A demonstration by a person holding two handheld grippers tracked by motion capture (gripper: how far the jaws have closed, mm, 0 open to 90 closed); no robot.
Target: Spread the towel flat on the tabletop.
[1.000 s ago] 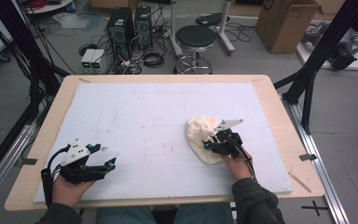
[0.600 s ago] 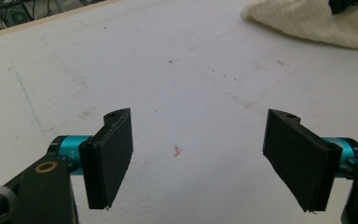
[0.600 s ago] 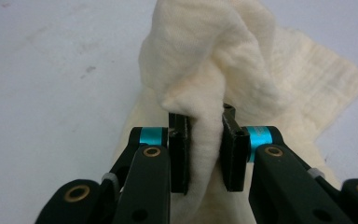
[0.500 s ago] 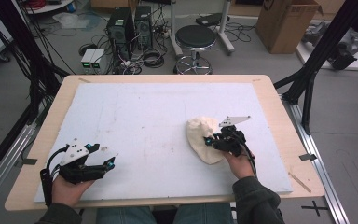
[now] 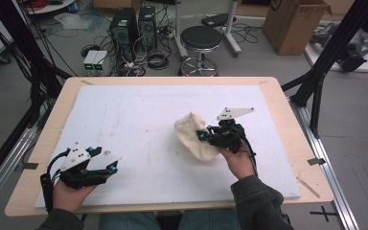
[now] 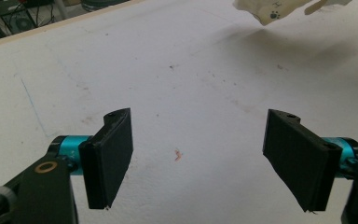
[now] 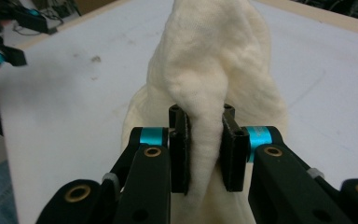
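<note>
**Cream cloth pinched in the right gripper, left gripper spread over the board**

High view: a white foam-like board (image 5: 139, 124), matte and faintly stained, covers a pale wooden table (image 5: 297, 143). Right of centre, the right gripper (image 5: 202, 135) grips a soft, cream-coloured cloth (image 5: 191, 136), which bunches into a rumpled, rounded lump with its lower folds against the board. At the near left corner, the left gripper (image 5: 112, 163) rests low over the board, well apart from the cloth.

Left gripper view: its two flat, black, rectangular pads (image 6: 109, 156) stand wide apart with nothing between them, over bare, speckled board. A corner of the cloth (image 6: 272, 8) hangs at the far right edge, casting a shadow on the board below.

Right gripper view: the jaws, having just been closing, are pressed together on a thick vertical fold of the cloth (image 7: 209, 84). The fabric looks fuzzy and knitted, rising beyond the pads (image 7: 179, 149) in a tall, cone-like drape, with more of it below the jaws.
</note>
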